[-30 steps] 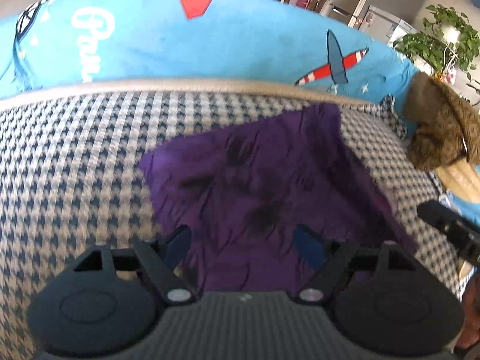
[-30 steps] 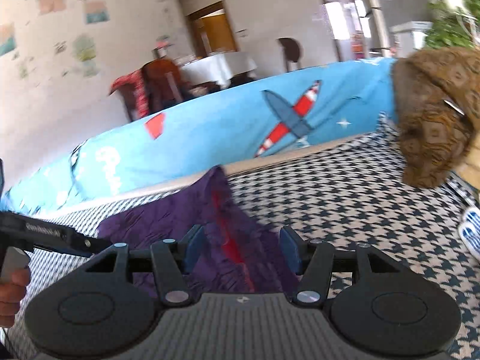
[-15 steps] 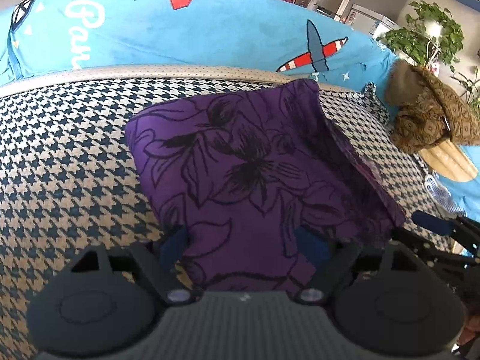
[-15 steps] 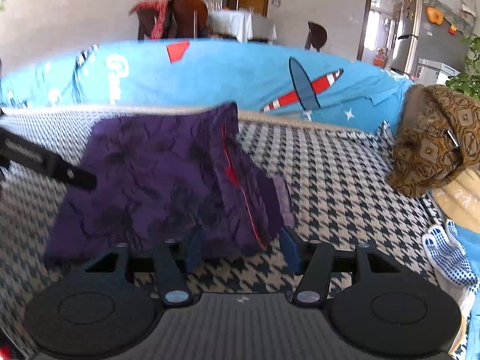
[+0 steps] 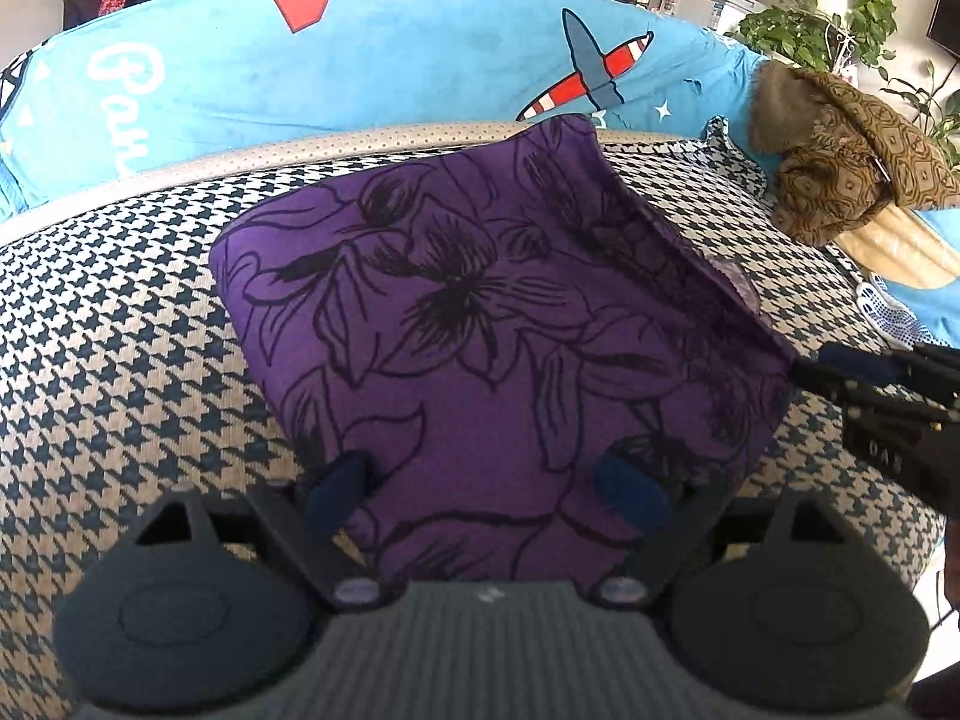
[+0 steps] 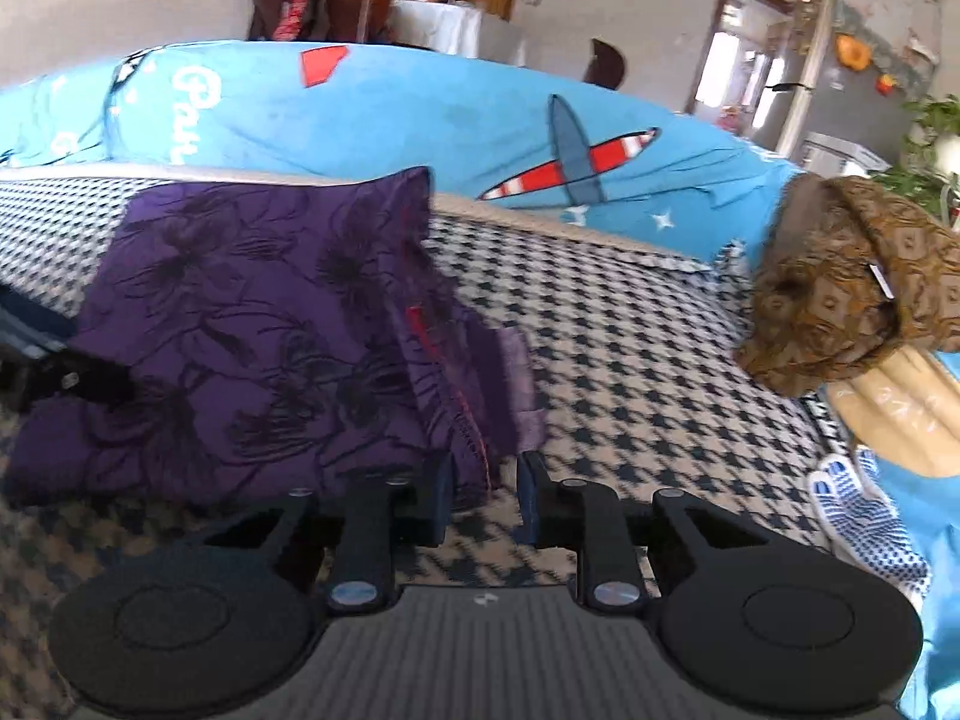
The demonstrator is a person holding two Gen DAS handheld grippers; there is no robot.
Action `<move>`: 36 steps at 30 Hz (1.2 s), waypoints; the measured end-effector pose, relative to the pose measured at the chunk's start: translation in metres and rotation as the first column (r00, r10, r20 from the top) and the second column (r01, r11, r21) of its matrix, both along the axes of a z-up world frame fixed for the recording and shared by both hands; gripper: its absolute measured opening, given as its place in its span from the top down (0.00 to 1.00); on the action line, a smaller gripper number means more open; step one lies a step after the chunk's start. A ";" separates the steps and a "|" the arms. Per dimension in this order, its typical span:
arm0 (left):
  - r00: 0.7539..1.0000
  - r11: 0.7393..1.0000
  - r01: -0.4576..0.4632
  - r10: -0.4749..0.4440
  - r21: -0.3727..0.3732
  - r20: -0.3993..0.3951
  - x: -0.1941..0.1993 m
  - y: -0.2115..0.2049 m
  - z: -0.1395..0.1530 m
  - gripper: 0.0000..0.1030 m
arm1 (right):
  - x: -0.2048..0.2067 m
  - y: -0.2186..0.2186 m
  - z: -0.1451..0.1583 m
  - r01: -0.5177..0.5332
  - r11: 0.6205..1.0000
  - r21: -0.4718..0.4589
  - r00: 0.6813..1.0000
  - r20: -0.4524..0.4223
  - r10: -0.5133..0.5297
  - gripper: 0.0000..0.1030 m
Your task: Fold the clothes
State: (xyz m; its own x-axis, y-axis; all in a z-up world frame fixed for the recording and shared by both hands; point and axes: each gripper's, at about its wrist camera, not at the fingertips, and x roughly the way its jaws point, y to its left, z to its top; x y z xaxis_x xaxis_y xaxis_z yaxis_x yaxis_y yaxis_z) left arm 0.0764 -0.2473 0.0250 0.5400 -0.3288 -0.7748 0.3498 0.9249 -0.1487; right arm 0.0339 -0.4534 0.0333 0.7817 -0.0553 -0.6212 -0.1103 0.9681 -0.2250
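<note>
A purple garment with black flower outlines [image 5: 480,312] lies folded on the houndstooth cover [image 5: 120,360]. My left gripper [image 5: 483,492] stands over its near edge. The jaws are wide and opening, and the cloth lies beneath them with neither pad pressing it. In the right wrist view, my right gripper [image 6: 483,498] sits at the garment's [image 6: 240,330] right near corner. Its jaws are closing with the red-stitched edge [image 6: 462,414] between them, and the right pad is still clear of it. That gripper's tips [image 5: 807,369] also show at the cloth's right corner.
A blue blanket with an aeroplane print [image 5: 420,60] runs along the back. A brown patterned bundle [image 5: 840,168] lies on a cream cushion [image 6: 888,414] at the right, with dotted white gloves [image 6: 864,504] near it. Potted plants [image 5: 828,18] stand behind.
The raised part of the purple cloth has come down and now lies flat on the folded pile. The right jaws have narrowed around its edge, and the left jaws have widened.
</note>
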 end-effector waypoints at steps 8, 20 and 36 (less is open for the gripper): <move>1.000 1.000 0.000 0.000 -0.001 -0.004 0.001 0.001 -0.001 0.14 | 0.017 -0.021 -0.006 0.141 0.990 0.001 0.990 -0.020 -0.141 0.81; 1.000 1.000 0.002 -0.002 0.003 -0.001 0.002 0.001 -0.001 0.14 | -0.024 -0.004 0.024 -0.085 0.992 0.092 0.996 0.001 0.085 0.85; 1.000 1.000 0.004 -0.004 0.011 0.005 0.001 0.001 -0.001 0.14 | -0.001 0.004 -0.008 -0.023 0.999 0.042 0.997 -0.071 0.026 0.86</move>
State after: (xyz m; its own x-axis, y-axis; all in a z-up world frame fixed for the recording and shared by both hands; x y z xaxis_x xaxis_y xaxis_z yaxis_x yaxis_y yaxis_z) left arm 0.0770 -0.2466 0.0239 0.5423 -0.3225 -0.7758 0.3542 0.9251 -0.1370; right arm 0.0332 -0.4494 0.0250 0.7359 -0.0098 -0.6770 -0.1488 0.9731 -0.1758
